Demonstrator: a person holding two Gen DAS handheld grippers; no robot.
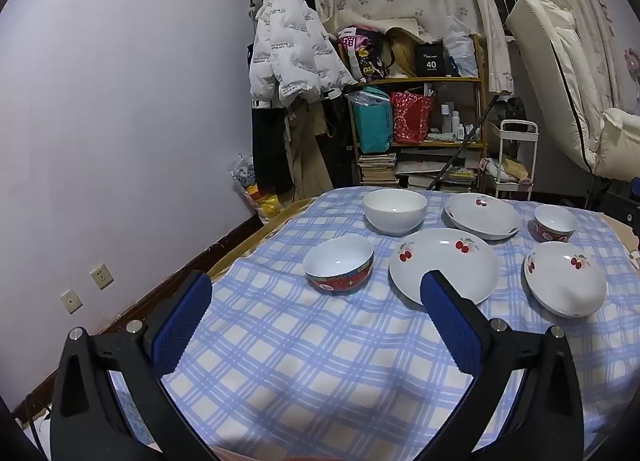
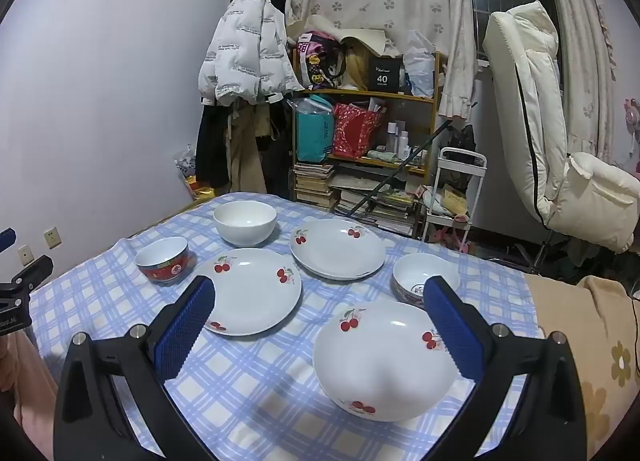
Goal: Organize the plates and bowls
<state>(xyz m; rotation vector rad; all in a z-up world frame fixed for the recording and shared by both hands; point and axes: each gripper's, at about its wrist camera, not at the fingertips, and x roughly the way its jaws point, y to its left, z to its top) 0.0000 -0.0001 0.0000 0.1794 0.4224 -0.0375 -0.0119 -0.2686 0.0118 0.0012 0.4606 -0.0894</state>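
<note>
While both your grippers hung spread and empty, the dishes sat apart on the blue-and-white checked tablecloth [image 1: 320, 361].
Your left gripper [image 1: 316, 293] faced the red-patterned white bowl [image 1: 339, 269] and cherry-printed white plate [image 1: 444, 267]; your right gripper [image 2: 320, 297] hovered over the nearest cherry-printed shallow bowl [image 2: 380, 361], touching nothing.

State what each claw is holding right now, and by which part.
Nothing is held. The left claw and right claw both stand open above the tablecloth.
</note>
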